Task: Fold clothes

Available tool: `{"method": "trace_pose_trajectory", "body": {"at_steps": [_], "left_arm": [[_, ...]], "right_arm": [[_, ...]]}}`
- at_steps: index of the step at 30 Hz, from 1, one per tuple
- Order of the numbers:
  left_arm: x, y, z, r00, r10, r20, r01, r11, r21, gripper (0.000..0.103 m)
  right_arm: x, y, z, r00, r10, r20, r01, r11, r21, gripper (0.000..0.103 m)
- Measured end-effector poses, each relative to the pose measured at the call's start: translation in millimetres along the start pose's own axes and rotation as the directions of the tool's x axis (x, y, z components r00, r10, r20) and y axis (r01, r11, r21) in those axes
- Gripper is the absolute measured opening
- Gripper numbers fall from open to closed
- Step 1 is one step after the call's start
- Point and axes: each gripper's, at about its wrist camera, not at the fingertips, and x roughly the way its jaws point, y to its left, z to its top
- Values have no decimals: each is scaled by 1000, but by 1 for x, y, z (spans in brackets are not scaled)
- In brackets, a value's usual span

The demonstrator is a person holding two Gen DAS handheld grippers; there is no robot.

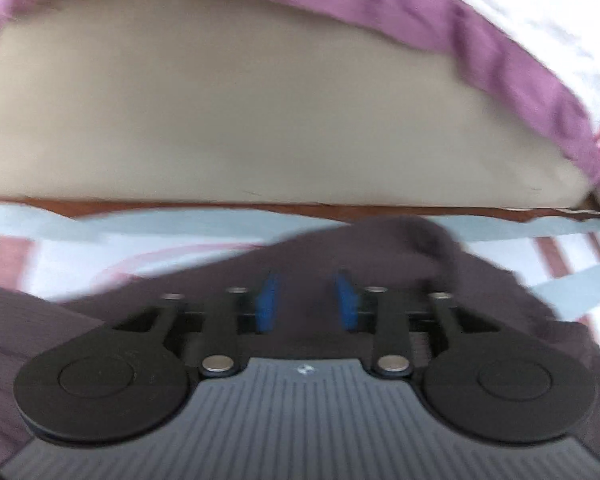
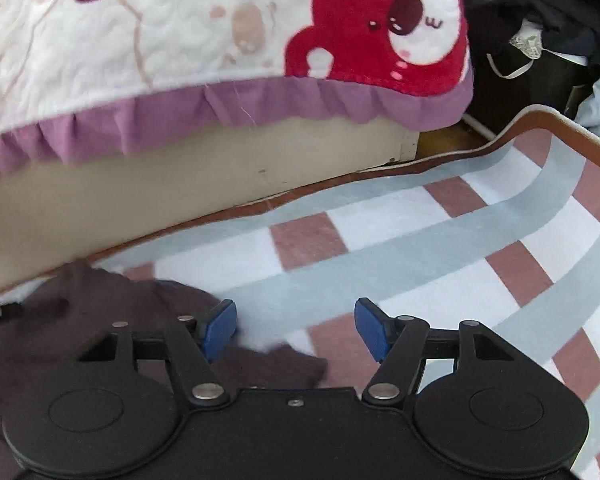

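A dark brown-purple garment [image 1: 380,248] lies crumpled on the striped rug [image 1: 28,256], close to the bed. In the blurred left wrist view, my left gripper [image 1: 306,302] hovers over the garment. Its blue pads [image 1: 266,304] stand apart and the cloth shows in the gap below them; nothing looks pinched. In the right wrist view, the same garment [image 2: 100,300] fills the lower left. My right gripper [image 2: 296,330] is open over its right edge. The left pad is over the cloth and the right pad is over bare rug [image 2: 380,240].
A beige bed base [image 2: 140,184] runs along the rug's far edge. A white quilt [image 2: 160,32] with a purple frill and a red bear print hangs over it. Dark clothes [image 2: 540,8] are piled at the top right, beyond the rug's brown border.
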Motion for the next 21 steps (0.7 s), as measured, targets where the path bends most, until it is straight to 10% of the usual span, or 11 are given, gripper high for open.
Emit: {"method": "trace_pose_trajectory", "body": {"at_steps": [4, 8, 13, 17, 18, 20, 21], "left_arm": [[-8, 35, -14, 997, 72, -39, -70, 996, 48, 48], [-19, 66, -39, 995, 48, -85, -50, 999, -19, 48], [-45, 88, -53, 994, 22, -104, -25, 999, -27, 48], [-57, 90, -64, 982, 69, -176, -62, 997, 42, 50], [-59, 91, -67, 980, 76, -184, -66, 996, 56, 50], [-65, 92, -75, 982, 78, -170, -68, 996, 63, 50], [-67, 94, -76, 983, 82, -167, -74, 996, 57, 50]], "right_arm": [[-3, 27, 30, 990, 141, 28, -143, 988, 58, 71], [47, 101, 38, 901, 420, -108, -431, 894, -119, 71], [101, 166, 23, 920, 376, -110, -390, 852, -349, 71], [142, 172, 16, 932, 327, -154, -361, 875, -322, 71], [143, 170, 13, 919, 362, -157, -394, 864, -312, 67], [139, 167, 8, 892, 427, -150, -452, 835, -313, 19], [135, 168, 8, 879, 456, -141, -476, 817, -324, 19]]}}
